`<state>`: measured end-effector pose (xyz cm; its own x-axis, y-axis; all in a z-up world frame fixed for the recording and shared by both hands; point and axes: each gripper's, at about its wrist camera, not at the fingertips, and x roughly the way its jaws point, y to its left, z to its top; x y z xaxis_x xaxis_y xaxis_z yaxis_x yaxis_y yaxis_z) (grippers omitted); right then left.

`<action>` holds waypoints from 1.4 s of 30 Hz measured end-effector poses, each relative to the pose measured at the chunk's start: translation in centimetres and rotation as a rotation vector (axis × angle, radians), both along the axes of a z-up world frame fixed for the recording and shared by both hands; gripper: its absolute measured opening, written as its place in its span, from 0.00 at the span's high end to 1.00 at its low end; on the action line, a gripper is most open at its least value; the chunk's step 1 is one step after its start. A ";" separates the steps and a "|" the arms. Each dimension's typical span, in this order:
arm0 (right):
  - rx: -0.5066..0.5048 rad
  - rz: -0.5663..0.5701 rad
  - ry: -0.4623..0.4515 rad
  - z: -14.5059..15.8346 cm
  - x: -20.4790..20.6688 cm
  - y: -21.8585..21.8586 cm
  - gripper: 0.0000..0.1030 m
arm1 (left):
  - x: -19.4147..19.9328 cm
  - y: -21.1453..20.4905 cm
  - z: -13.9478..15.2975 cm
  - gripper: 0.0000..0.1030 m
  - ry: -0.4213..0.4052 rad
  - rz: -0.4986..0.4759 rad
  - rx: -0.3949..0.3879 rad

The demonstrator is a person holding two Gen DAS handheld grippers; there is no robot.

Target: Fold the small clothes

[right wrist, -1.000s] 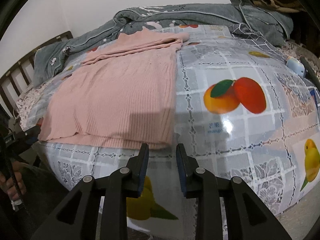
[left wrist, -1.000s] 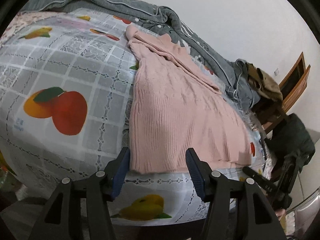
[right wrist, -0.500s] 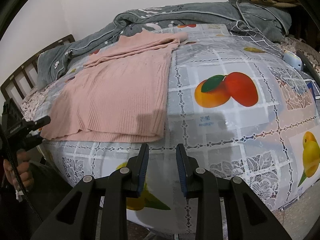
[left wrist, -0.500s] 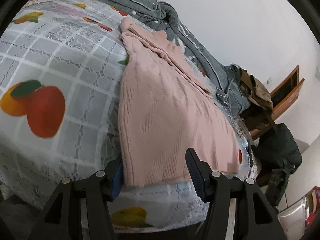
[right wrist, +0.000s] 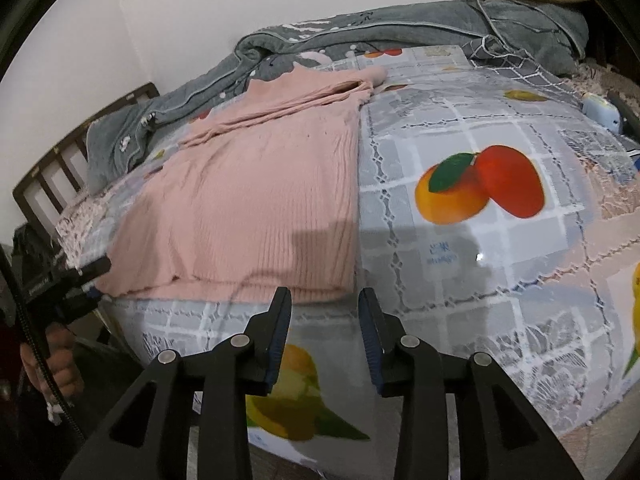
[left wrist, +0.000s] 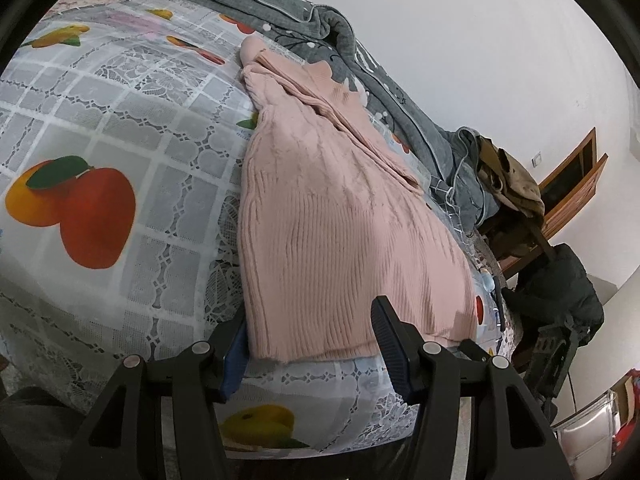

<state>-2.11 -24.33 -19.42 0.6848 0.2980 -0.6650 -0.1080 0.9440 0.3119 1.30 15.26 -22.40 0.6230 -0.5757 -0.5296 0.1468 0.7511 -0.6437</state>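
A pink ribbed knit sweater (left wrist: 340, 220) lies flat on a table with a fruit-print cloth (left wrist: 120, 128), sleeves folded across its far end. My left gripper (left wrist: 310, 336) is open, its jaws straddling the near left corner of the sweater's hem, one jaw partly under the edge. In the right wrist view the sweater (right wrist: 260, 200) lies to the left ahead. My right gripper (right wrist: 324, 312) is open and empty, just in front of the hem's near right corner. The left gripper also shows at the far left of the right wrist view (right wrist: 76, 284).
A grey quilted blanket (right wrist: 400, 36) is bunched along the table's far side. Brown clothes (left wrist: 512, 176) lie piled at one end. A wooden chair (right wrist: 52, 168) and a dark bag (left wrist: 560, 292) stand beside the table. A small white-blue object (right wrist: 600, 112) rests near the right edge.
The left gripper has moved in onto the hem corner, which now lies between its jaws. The right gripper's jaws have opened wider and moved closer to the hem.
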 end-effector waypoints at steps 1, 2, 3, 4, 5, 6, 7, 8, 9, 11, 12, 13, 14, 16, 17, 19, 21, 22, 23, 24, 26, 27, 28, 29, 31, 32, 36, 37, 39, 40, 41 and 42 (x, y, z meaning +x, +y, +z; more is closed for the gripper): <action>0.008 0.001 -0.002 0.0 0.3 0.0 0.66 | 0.0 0.0 0.0 0.47 0.000 0.000 -0.002; 0.017 0.003 -0.006 0.1 0.7 0.1 0.66 | 0.1 0.0 0.0 0.47 0.001 -0.001 -0.004; 0.023 0.003 -0.010 0.1 1.0 0.2 0.66 | 0.1 0.0 0.0 0.47 0.000 -0.001 -0.002; 0.021 0.002 -0.014 0.2 1.5 0.4 0.66 | 0.1 0.0 0.0 0.47 0.000 0.000 -0.001; 0.015 0.002 -0.018 0.2 1.7 0.6 0.66 | 0.1 -0.1 0.0 0.47 -0.001 -0.001 0.001; 0.012 0.003 -0.022 0.2 1.9 0.8 0.66 | 0.2 -0.1 0.0 0.47 -0.001 -0.001 0.002; 0.008 0.006 -0.027 0.3 2.2 1.1 0.66 | 0.2 -0.1 0.1 0.47 -0.002 -0.001 0.003; 0.006 0.007 -0.029 0.3 2.5 1.2 0.66 | 0.2 -0.1 0.1 0.47 -0.003 -0.001 0.004; 0.007 0.005 -0.030 0.3 2.6 1.4 0.66 | 0.2 0.0 0.1 0.47 -0.002 -0.002 0.003; 0.013 0.002 -0.031 0.2 2.5 1.5 0.66 | 0.2 -0.1 0.1 0.47 -0.002 -0.002 0.003; 0.021 0.006 -0.028 0.2 2.4 1.5 0.66 | 0.2 -0.1 0.1 0.47 -0.002 -0.003 0.003; 0.031 0.012 -0.024 0.0 2.2 1.5 0.66 | 0.2 -0.1 0.1 0.47 -0.003 -0.004 0.003; 0.038 0.016 -0.022 0.0 2.1 1.5 0.66 | 0.2 -0.1 0.1 0.47 -0.003 -0.006 0.005; 0.048 0.024 -0.020 -0.2 1.9 1.5 0.66 | 0.1 -0.2 0.2 0.47 -0.004 -0.009 0.009; 0.047 0.023 -0.020 -0.2 1.9 1.5 0.67 | 0.1 -0.3 0.2 0.47 -0.003 -0.008 0.009; 0.053 0.023 -0.013 -0.2 2.0 1.4 0.70 | 0.0 -0.1 0.1 0.50 0.002 -0.004 0.001; 0.075 0.024 0.009 -0.4 2.4 1.1 0.85 | 0.1 0.1 -0.1 0.63 0.018 0.008 -0.010; 0.092 0.025 0.027 -0.5 2.6 0.9 0.95 | 0.2 0.2 -0.3 0.70 0.033 0.014 -0.013; 0.118 0.026 0.039 -0.6 2.8 0.6 0.95 | 0.3 0.3 -0.6 0.79 0.045 0.020 -0.014; 0.141 0.026 0.047 -0.6 2.9 0.4 0.95 | 0.4 0.4 -0.8 0.88 0.056 0.029 -0.018; 0.162 0.023 0.049 -0.3 2.8 0.1 0.95 | 0.5 0.6 -0.9 0.95 0.062 0.050 -0.019; 0.168 0.021 0.041 0.0 2.6 0.0 0.95 | 0.4 0.7 -0.7 0.94 0.054 0.054 -0.020; 0.168 0.020 0.033 0.3 2.4 -0.1 0.96 | 0.3 0.9 -0.4 0.94 0.045 0.059 -0.026; 0.169 0.020 0.027 0.7 2.2 -0.2 0.96 | 0.3 1.0 0.0 0.94 0.041 0.064 -0.029; 0.199 0.020 0.025 1.4 1.9 -0.6 0.96 | 0.2 1.5 0.7 0.94 0.032 0.067 -0.053; 0.226 0.021 0.027 1.8 1.9 -0.9 0.96 | 0.1 1.8 1.1 0.94 0.032 0.077 -0.072; 0.344 0.022 0.015 3.9 1.8 -1.9 0.96 | -0.3 2.8 3.4 0.94 0.006 0.112 -0.112; 0.378 0.025 0.016 4.4 1.9 -2.1 0.96 | -0.4 3.0 4.1 0.94 -0.002 0.117 -0.116; 0.432 0.031 0.021 5.2 2.1 -2.4 0.96 | -0.5 3.2 5.6 0.95 -0.022 0.125 -0.130; 0.453 0.034 0.020 5.6 2.1 -2.4 0.96 | -0.5 3.4 6.2 0.95 -0.031 0.129 -0.130; 0.456 0.033 0.017 6.1 2.2 -2.3 0.96 | -0.6 3.5 6.8 0.95 -0.040 0.134 -0.126; 0.441 0.029 0.011 6.7 2.2 -2.1 0.96 | -0.5 3.5 7.4 0.95 -0.048 0.139 -0.119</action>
